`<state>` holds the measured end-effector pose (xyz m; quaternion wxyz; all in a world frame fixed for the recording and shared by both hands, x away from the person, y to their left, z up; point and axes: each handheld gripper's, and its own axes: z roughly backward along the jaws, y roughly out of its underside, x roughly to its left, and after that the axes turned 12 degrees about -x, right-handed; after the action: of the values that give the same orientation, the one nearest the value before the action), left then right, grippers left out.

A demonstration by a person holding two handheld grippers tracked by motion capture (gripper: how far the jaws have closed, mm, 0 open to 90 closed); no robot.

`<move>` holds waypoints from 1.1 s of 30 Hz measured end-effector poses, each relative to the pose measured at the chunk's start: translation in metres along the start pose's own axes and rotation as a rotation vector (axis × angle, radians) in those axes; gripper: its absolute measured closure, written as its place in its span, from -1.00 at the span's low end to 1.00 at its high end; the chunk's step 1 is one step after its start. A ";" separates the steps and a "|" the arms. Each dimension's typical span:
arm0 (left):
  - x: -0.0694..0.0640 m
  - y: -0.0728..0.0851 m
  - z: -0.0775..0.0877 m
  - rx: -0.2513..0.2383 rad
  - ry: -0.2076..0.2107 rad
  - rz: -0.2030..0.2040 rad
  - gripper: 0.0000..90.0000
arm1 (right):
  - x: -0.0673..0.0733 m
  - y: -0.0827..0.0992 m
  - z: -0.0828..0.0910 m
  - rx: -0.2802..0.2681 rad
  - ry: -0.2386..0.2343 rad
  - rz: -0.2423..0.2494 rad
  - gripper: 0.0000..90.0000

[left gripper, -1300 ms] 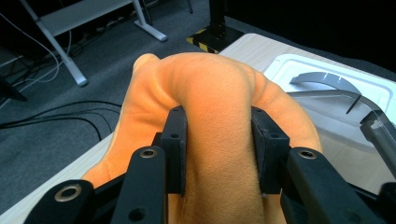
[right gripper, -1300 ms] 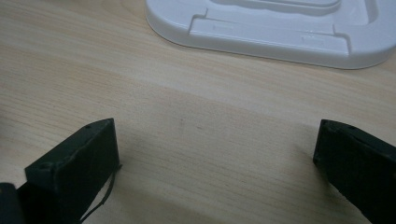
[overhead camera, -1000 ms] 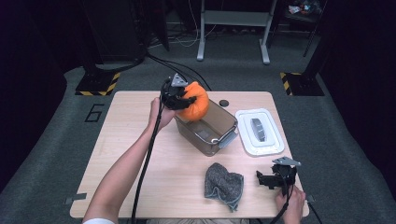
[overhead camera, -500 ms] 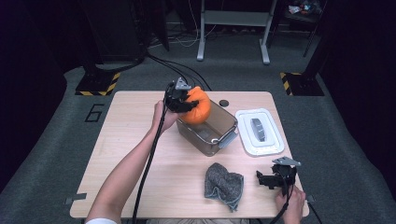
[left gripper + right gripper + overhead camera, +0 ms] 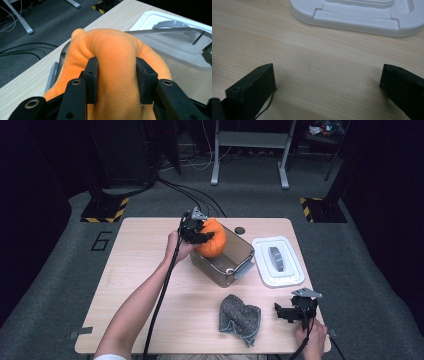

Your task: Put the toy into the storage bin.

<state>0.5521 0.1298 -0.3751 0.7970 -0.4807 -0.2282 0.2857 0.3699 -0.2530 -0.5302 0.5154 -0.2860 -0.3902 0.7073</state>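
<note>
While over bin (image 5: 235, 265), gripper-clamped orange plush (image 5: 212, 240)

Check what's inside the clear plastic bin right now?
The orange plush toy, squeezed by the left gripper, sits in the far end of the clear plastic bin. The near end looks empty; the floor under the toy is covered.

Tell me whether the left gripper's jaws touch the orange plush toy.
Touching: in the left gripper view both pads press dents into the orange plush toy.

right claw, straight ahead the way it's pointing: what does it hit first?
Probably the white lid. The right claw stands open and empty over bare table, and the lid's near edge lies across its line ahead. How low the claw sits is unclear.
</note>
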 end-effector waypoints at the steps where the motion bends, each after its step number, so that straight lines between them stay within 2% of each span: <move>1: -0.001 0.001 -0.001 -0.002 -0.003 0.007 0.33 | 0.000 0.000 0.000 0.001 0.000 -0.002 -1.00; 6: -0.001 0.003 -0.004 0.014 0.003 0.014 0.32 | 0.000 0.000 0.000 0.000 0.000 -0.001 -1.00; 8: 0.000 0.004 -0.006 0.027 0.004 0.003 0.31 | 0.000 0.000 0.000 0.000 0.001 -0.001 -1.00; 33: -0.003 0.010 -0.019 0.125 0.035 -0.003 0.09 | 0.000 0.000 0.000 -0.001 0.000 -0.001 -1.00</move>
<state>0.5602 0.1194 -0.3923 0.8298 -0.4346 -0.1966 0.2897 0.3698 -0.2530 -0.5302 0.5158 -0.2861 -0.3905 0.7068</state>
